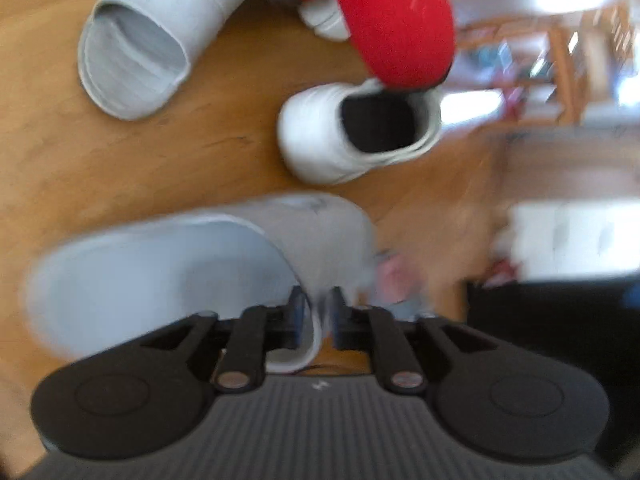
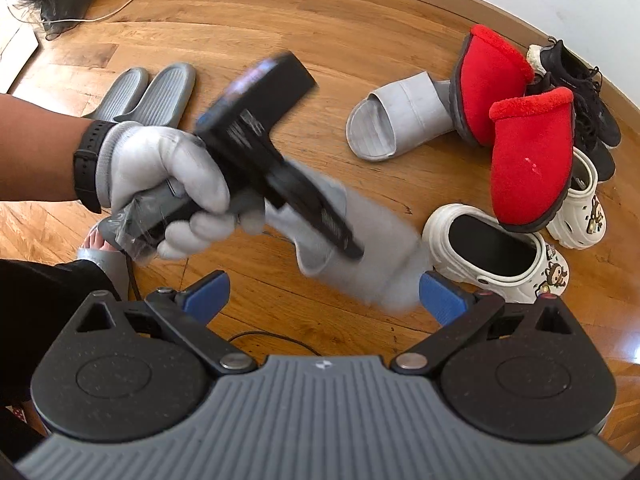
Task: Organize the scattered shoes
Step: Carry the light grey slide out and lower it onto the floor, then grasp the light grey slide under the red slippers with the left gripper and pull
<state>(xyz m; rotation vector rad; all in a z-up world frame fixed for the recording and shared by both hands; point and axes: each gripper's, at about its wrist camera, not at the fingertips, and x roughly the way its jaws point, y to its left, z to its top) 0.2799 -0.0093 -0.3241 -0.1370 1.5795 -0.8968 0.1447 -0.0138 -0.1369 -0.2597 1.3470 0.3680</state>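
Left gripper [image 1: 318, 312] nipped on the rim of a grey slide [image 1: 160, 272], carried above the floor. Right gripper [image 2: 324, 296] gaping, empty. Its mate [image 2: 400, 120] lies farther off by the red slippers [image 2: 528, 160]. Best keep the pinch firm and set it alongside, toes matching.

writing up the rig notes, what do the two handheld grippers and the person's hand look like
Each gripper, left gripper and right gripper, has a ribbed grey body with a small white logo, two round black discs, black linkage arms with silver rivets, and blue pads on the fingers. A thin black cable trails below. The left hand wears a pale grey glove with a black wristwatch; a black sleeve shows below.
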